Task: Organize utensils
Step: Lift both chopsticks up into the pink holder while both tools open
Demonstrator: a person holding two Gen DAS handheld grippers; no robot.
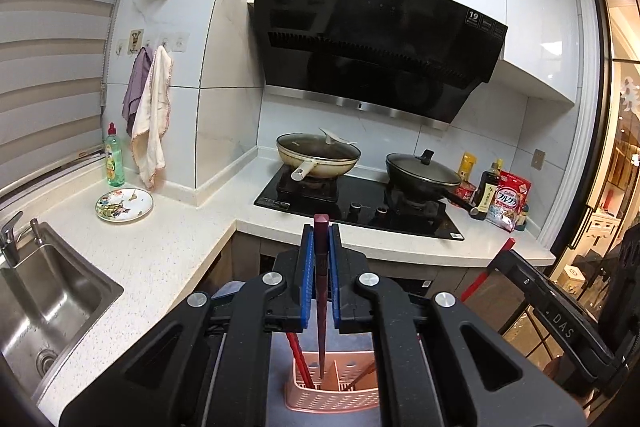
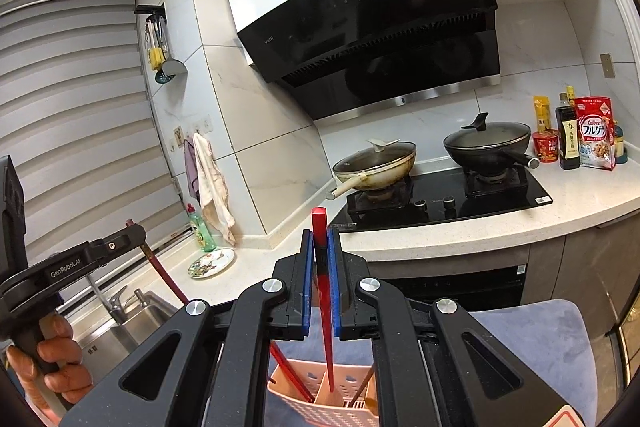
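My left gripper (image 1: 321,229) is shut on a dark maroon chopstick (image 1: 321,291) that hangs tip down into a pink slotted utensil basket (image 1: 332,397). My right gripper (image 2: 321,233) is shut on a bright red chopstick (image 2: 325,307) whose tip dips into the same pink basket (image 2: 296,393). Other red and brown chopsticks (image 2: 290,371) lean in the basket's compartments. The left gripper also shows at the left of the right wrist view (image 2: 136,229), and the right one at the right of the left wrist view (image 1: 508,247). The basket stands on a grey-blue padded surface (image 2: 532,339).
A white L-shaped counter (image 1: 168,243) holds a steel sink (image 1: 44,303), a patterned plate (image 1: 124,205) and a green soap bottle (image 1: 115,163). The black hob (image 1: 360,203) carries two lidded pans. Bottles and a cereal bag (image 1: 510,201) stand at its right.
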